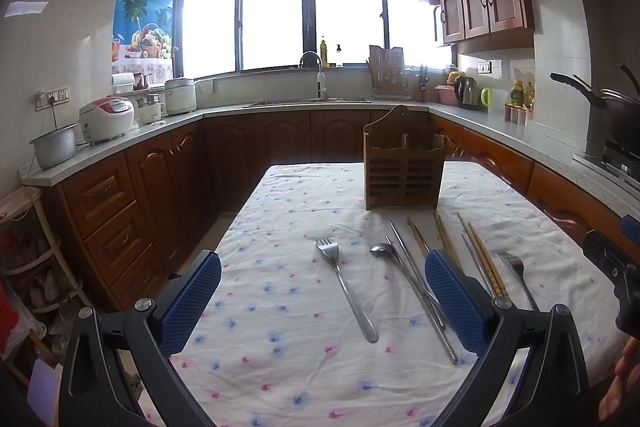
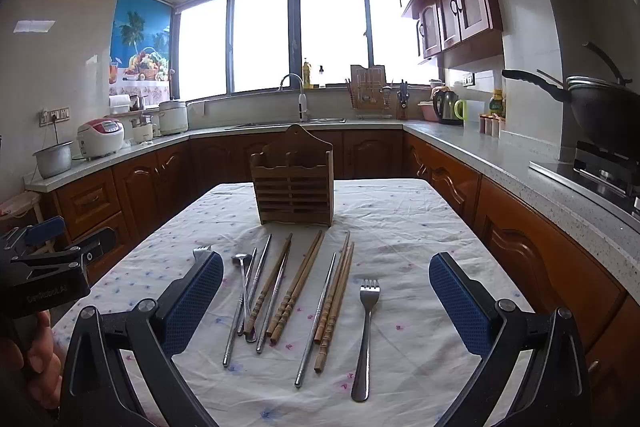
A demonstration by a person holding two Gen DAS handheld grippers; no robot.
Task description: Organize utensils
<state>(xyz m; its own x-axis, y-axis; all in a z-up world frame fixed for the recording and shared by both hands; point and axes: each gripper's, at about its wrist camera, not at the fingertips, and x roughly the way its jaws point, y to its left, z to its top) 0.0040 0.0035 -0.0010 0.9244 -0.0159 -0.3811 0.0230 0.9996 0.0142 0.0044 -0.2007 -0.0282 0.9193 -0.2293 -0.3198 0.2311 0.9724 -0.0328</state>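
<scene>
A wooden utensil holder (image 1: 404, 163) (image 2: 294, 181) stands upright at the far middle of the table. In front of it lie a fork (image 1: 346, 287), a spoon (image 1: 384, 251) (image 2: 245, 291), several metal chopsticks (image 2: 316, 323) and wooden chopsticks (image 2: 298, 287), and a second fork (image 2: 365, 335) (image 1: 518, 277). My left gripper (image 1: 322, 291) is open and empty above the left fork. My right gripper (image 2: 326, 295) is open and empty above the chopsticks. Each gripper also shows at the edge of the other's view.
The table has a white flowered cloth (image 1: 280, 195) (image 2: 400, 211). Wooden cabinets and a grey counter (image 2: 460, 143) surround it, with rice cookers (image 1: 106, 119), a sink faucet (image 1: 314, 71), a kettle (image 2: 446, 105) and a wok (image 2: 600, 107).
</scene>
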